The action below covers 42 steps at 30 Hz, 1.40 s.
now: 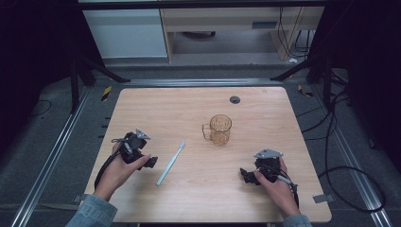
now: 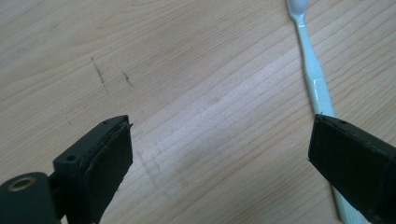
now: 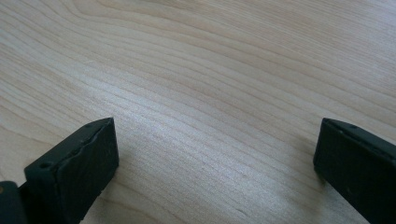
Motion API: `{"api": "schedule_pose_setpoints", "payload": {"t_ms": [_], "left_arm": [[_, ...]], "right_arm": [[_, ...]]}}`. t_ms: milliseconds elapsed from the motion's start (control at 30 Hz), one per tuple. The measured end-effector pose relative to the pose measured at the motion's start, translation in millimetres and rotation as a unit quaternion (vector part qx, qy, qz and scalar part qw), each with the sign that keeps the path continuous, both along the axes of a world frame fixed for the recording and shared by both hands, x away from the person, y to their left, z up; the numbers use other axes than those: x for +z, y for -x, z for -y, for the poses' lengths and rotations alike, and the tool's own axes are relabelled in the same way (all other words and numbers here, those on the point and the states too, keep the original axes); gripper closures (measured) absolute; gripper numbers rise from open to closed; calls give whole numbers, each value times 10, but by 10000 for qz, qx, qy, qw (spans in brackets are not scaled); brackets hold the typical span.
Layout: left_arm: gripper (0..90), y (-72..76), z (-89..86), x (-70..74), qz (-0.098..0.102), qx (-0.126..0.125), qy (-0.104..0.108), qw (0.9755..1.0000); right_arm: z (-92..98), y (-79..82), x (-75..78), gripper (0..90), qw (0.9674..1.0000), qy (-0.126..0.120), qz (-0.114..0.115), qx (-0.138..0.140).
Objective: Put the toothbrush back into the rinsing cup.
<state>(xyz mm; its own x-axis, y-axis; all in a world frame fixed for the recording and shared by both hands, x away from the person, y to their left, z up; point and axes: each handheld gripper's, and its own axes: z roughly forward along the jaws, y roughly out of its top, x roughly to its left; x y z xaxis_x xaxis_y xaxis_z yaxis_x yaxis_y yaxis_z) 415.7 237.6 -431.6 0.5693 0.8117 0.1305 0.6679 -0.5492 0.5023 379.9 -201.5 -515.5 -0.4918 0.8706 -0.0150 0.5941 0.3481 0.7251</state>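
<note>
The left claw (image 2: 219, 154) is released, its jaws spread wide over bare wood with nothing between them. Just past its right-hand jaw in the left gripper view lies the toothbrush (image 2: 314, 79), flat on the desk (image 1: 265, 113), head pointing away. The right claw (image 3: 217, 163) is also released and holds nothing, low over the desk. In the high view, an amber glass mug (image 1: 220, 129) stands upright beyond the toothbrush, well apart from both claws.

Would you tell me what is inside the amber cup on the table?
The cup looks empty through its clear amber wall; the toothbrush lies outside on the table.
</note>
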Motion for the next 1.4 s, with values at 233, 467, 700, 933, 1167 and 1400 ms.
{"api": "schedule_pose_setpoints", "payload": {"t_ms": [233,467,700,933,1167,1400], "left_arm": [[37,-35,147,85,-74,-304,-87,9995],[62,6,291,140,-207,-624,-189,9977],[44,-64,405,162,-557,-810,-563,9936],[46,-168,465,173,-738,-797,-664,9919],[63,-258,535,218,-922,-747,-599,9911],[65,-338,630,245,-1028,-670,-714,9899]], "right_arm": [[3,-5,0,4,10000,15,4,-6],[2,-10,3,4,9999,-35,-30,-133],[6,-19,4,4,9999,-34,-31,-162],[-1,-20,4,4,9997,-35,-27,-237],[-10,-23,4,4,9995,-53,-34,-299],[-8,-27,4,4,9995,-33,-33,-315]]}}
